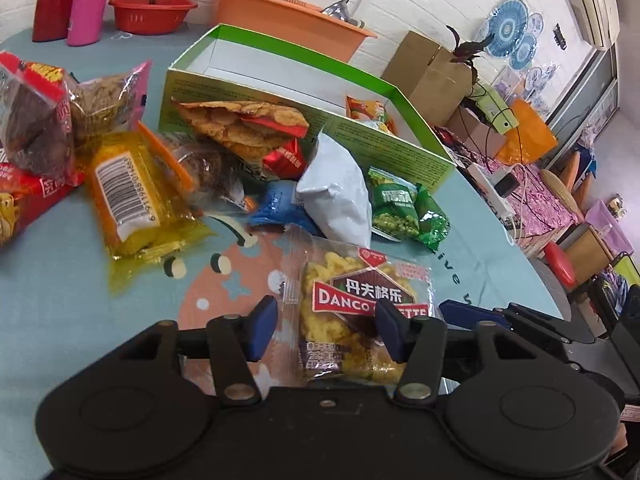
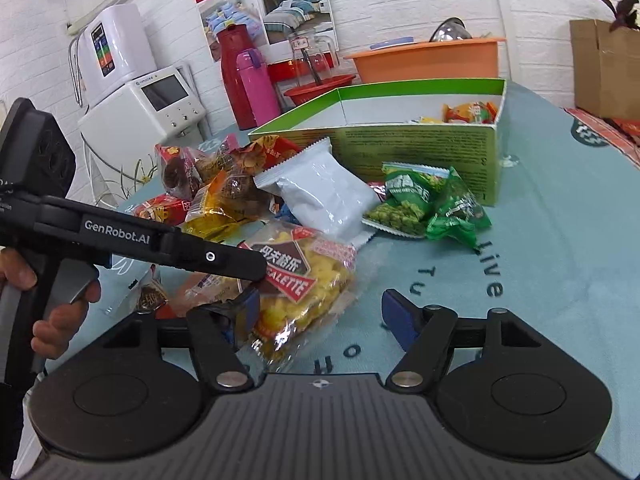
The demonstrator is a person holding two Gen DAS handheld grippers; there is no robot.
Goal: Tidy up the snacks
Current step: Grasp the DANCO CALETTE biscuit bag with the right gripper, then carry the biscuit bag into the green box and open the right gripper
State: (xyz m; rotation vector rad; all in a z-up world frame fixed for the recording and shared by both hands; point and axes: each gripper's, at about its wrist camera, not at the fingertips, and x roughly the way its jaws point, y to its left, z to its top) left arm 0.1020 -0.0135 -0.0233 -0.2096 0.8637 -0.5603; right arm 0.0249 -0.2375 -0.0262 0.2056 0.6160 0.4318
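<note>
The left gripper [image 1: 326, 330] straddles the near end of the Danco galette packet [image 1: 362, 304], which lies flat on the counter [image 1: 60, 312]. Its blue pads [image 1: 262, 330] sit either side of the wrapper, half spread. The right-hand pad overlaps the label, but whether it presses yet I cannot tell; the left-hand one looks clear of the plastic.

The packet's long axis runs from 6 toward 12 o'clock in the left wrist view, along the line the gripper points. The green snack box [image 1: 360, 148] stands open beyond it at 12 to 1 o'clock, past the white pouch [image 1: 340, 196] and green pea packets [image 1: 404, 208].

The right gripper [image 2: 320, 320] hovers spread and empty, with the packet [image 2: 296, 288] at its 10 o'clock under the left tool. The left hand is plainly nearer.
</note>
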